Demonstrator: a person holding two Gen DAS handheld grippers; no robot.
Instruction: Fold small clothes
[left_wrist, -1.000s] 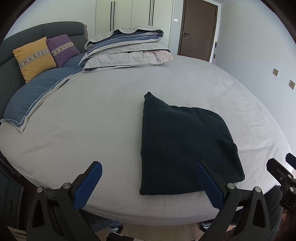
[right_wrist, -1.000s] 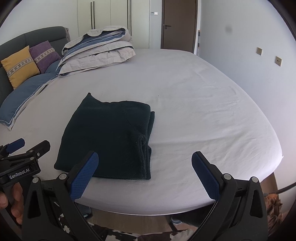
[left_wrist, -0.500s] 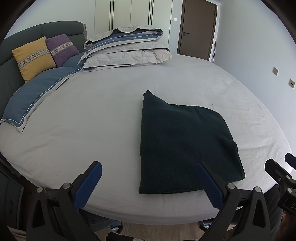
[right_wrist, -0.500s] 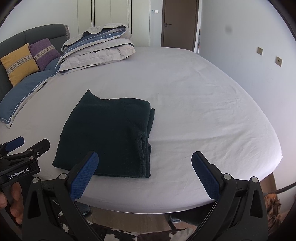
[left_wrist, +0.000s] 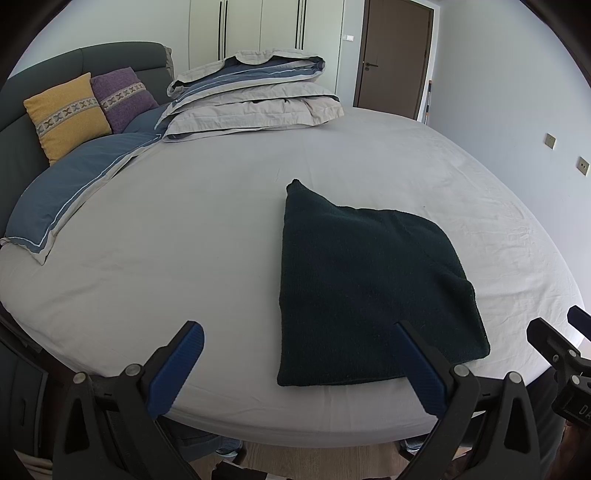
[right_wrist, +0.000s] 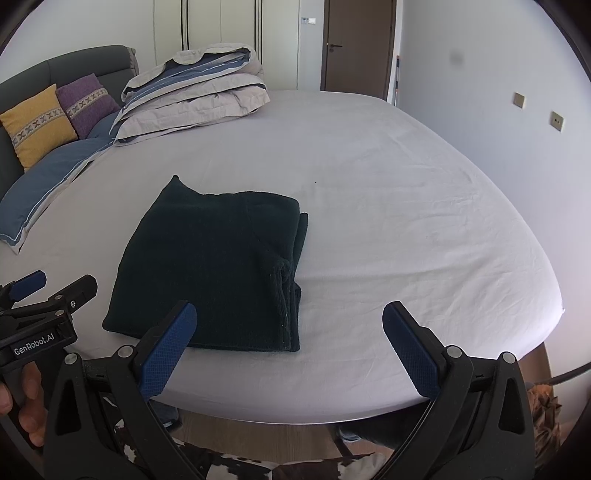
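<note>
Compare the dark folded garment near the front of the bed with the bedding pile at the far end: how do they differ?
The dark garment is one plain, very dark colour; the bedding pile is beige with blue bands. The garment lies low and flat, while the pile rises in several thick layers. The garment is near both open grippers, left and right; the pile sits by the cushions. Both are folded and rest on the bed sheet.

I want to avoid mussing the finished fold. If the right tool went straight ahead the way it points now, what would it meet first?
Probably bare bed sheet: the right tool points just right of the folded dark garment, whose stacked edge lies close left of that line. Depth is unclear.
</note>
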